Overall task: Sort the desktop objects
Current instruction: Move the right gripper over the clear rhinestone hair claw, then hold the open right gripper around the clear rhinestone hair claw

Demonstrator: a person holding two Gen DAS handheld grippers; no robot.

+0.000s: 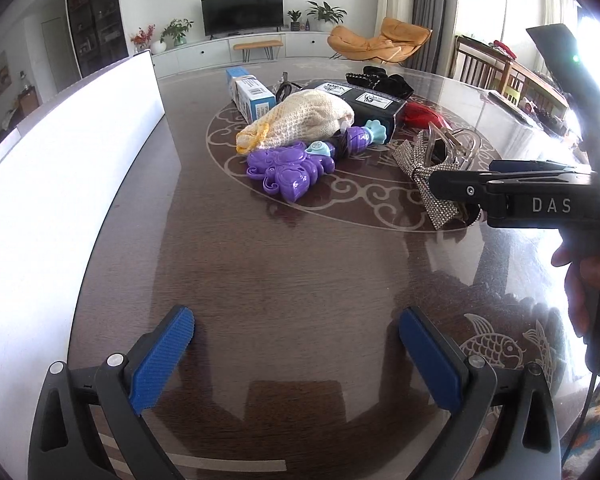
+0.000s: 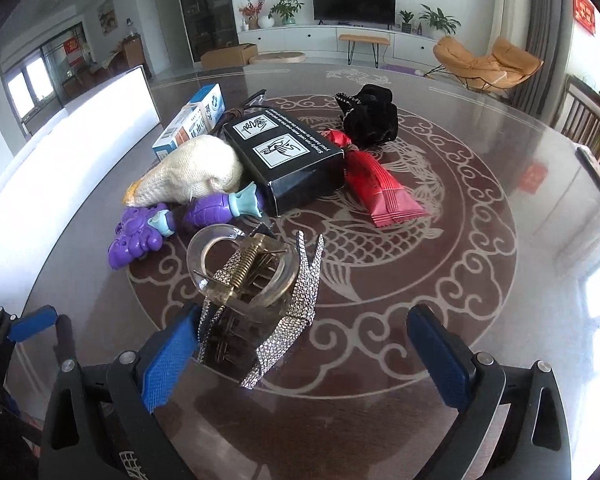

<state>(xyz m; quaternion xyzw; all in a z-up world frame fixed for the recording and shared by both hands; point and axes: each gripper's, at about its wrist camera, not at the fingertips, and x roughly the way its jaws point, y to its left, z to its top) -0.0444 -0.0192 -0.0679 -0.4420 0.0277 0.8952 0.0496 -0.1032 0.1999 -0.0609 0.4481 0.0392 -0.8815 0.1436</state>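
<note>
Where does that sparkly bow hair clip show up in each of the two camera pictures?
Left wrist view: the sparkly bow hair clip sits right of centre, partly behind the right gripper.
Right wrist view: low centre, just ahead of the fingers.
Shared landmark: the black box.

Both grippers (image 1: 296, 344) (image 2: 304, 344) have black frames, silver screws and ribbed blue pads (image 1: 162, 360); "DAS" marks the right one's side.

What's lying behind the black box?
Behind the black box sit a black scrunchie, dark cords and the far end of a blue-and-white carton; whatever the box covers cannot be seen.
</note>
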